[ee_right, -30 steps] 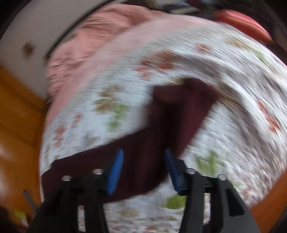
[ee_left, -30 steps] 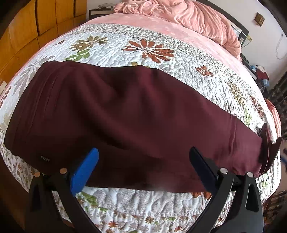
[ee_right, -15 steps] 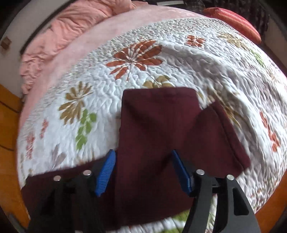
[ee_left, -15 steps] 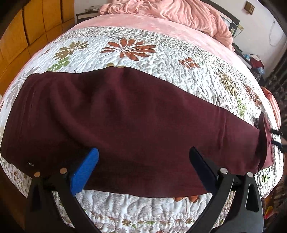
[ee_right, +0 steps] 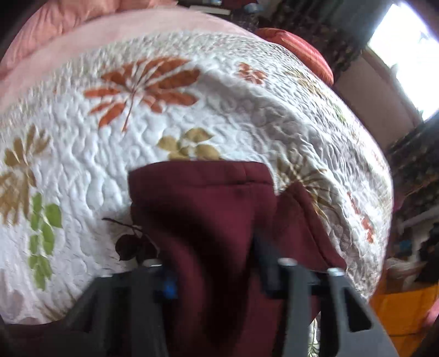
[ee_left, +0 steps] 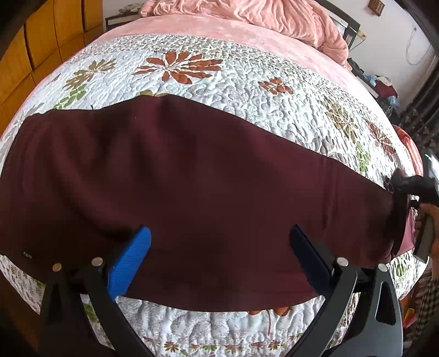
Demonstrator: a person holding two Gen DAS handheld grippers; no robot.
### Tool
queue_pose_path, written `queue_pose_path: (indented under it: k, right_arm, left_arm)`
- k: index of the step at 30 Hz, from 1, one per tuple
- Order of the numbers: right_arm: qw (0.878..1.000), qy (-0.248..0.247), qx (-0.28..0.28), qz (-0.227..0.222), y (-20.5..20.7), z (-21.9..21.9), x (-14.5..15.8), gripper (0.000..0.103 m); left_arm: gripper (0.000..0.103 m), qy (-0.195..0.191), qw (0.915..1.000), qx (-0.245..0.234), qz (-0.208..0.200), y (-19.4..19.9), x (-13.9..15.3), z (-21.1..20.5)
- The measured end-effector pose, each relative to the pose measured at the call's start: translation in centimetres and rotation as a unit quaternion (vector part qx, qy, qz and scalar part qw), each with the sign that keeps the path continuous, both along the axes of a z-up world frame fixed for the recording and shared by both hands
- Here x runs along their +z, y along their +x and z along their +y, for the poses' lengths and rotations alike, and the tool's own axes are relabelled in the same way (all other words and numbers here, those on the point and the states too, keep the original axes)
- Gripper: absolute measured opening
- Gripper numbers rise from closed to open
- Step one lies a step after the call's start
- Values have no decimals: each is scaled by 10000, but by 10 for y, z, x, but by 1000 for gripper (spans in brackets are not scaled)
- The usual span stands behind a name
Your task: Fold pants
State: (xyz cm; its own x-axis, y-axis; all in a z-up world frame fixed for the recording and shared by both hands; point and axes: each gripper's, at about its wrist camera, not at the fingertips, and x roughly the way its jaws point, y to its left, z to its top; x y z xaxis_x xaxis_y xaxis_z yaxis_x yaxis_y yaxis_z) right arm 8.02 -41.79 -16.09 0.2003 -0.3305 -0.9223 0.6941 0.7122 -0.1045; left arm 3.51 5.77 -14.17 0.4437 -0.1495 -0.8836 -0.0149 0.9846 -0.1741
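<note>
Pants (ee_left: pixel 197 192): lying lengthwise across the quilt (ee_left: pixel 219 79) on the bed; already halved leg on leg, by my judgement.
Left hand-held gripper (ee_left: pixel 219 250): hovering over the near edge, jaws spread wide, grasping nothing.
Right hand-held gripper (ee_right: pixel 214 263): working at the cuff end (ee_right: pixel 203 175); cloth bunching between the jaws; grip state blurred, cannot tell.
Step advice: securing both cuff layers, then carrying them toward the waist, keeping edges aligned.
Containers: none showing.

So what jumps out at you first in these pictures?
The long maroon pants stretched across the flowered white quilt on the bed. At their right end the right gripper has the leg cuffs between its fingers, while the left gripper hangs wide open over the pants' near edge. A crumpled pink blanket lies behind.
</note>
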Motion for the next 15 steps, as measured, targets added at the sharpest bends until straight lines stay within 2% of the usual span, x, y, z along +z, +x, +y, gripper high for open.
queue_pose_path:
  k: [1, 4, 7, 9, 10, 12, 13, 14, 15]
  right_arm:
    - [9998, 111, -55, -122, -7, -8, 3, 19]
    - [9935, 818, -217, -767, -45, -34, 14, 17]
    - [9762, 1622, -409, -1381, -83, -59, 18, 17]
    - [9597, 2161, -526, -1720, -106, -73, 13, 18]
    - [9554, 2315, -551, -1751, -112, -77, 11, 21]
    - [9465, 2615, -581, -1799, -126, -83, 1, 33]
    - [9448, 2656, -602, -1822, -134, -89, -4, 46]
    - [9464, 2606, -619, -1807, -141, -95, -6, 54]
    - [9459, 2561, -608, -1897, -150, -100, -5, 54]
  left_arm:
    - [100, -19, 10000, 11, 12, 0, -1, 1]
    - [100, -33, 10000, 33, 3, -1, -1, 1]
    - [100, 1, 10000, 34, 10, -1, -2, -2]
    - [100, -14, 10000, 29, 12, -2, -1, -4]
    - [100, -16, 10000, 13, 10, -3, -1, -5]
    - [100, 6, 10000, -30, 3, -3, 0, -9]
    - [100, 10, 10000, -51, 2, -4, 1, -11]
    - [100, 13, 10000, -68, 6, -5, 1, -12]
    - [100, 30, 10000, -92, 15, -5, 1, -14]
